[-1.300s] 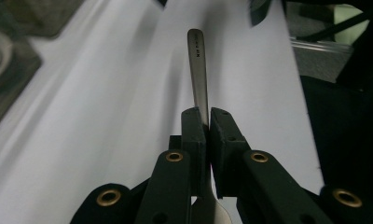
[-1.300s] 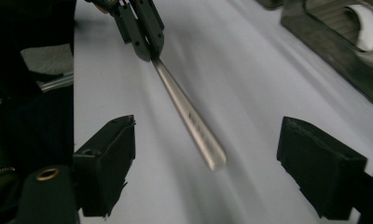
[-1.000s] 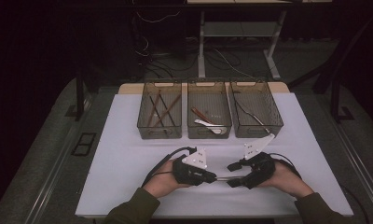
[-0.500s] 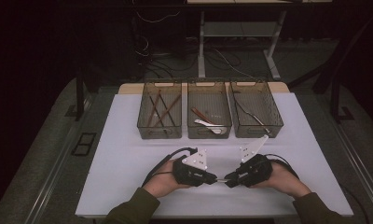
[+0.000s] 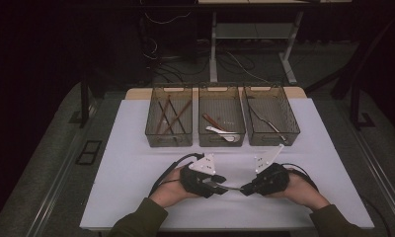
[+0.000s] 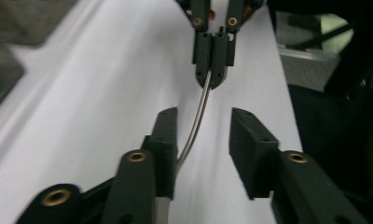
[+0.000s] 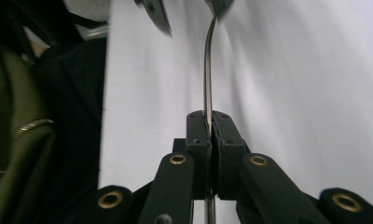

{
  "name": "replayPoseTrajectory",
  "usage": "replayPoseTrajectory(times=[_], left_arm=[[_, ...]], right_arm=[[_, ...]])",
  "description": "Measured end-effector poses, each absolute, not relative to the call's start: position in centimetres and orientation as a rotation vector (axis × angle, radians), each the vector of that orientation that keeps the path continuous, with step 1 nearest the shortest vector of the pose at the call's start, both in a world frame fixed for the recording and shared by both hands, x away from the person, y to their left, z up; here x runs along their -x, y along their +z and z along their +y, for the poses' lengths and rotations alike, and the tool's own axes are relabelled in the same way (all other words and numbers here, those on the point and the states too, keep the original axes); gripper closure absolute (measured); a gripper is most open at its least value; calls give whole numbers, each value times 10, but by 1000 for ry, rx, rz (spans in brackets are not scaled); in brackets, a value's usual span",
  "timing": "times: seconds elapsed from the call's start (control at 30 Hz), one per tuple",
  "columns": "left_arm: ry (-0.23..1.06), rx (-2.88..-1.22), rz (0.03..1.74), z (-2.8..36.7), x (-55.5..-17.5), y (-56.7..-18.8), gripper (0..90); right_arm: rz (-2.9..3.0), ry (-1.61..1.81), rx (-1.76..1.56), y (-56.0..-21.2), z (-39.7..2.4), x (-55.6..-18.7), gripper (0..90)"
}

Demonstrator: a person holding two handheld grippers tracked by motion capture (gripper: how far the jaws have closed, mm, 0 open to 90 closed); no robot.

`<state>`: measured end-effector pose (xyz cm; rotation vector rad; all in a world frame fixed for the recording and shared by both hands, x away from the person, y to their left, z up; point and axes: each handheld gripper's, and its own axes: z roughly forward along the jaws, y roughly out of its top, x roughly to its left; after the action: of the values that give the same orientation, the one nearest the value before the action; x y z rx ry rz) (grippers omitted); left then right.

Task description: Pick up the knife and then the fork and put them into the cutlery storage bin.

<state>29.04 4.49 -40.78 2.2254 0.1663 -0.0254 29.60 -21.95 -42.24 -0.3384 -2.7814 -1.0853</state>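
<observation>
While the right hand-held gripper has just clenched on the metal utensil, the left hand-held gripper has just released it, completing a handover.

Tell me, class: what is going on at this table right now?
A person is passing a thin metal utensil from one hand tool to the other above the white table. The right tool is shut on its handle. The left tool has just been opening; the handle runs between its jaws, close against one of them. Three wire baskets behind hold other utensils.
</observation>
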Motion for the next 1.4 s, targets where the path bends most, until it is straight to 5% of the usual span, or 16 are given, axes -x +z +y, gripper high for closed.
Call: replayPoseTrajectory(times=[1.4], left_arm=[[260,-2065,739,151,-265,-438,4]], right_arm=[[-2845,-1352,1217,-356,-314,-353,859]])
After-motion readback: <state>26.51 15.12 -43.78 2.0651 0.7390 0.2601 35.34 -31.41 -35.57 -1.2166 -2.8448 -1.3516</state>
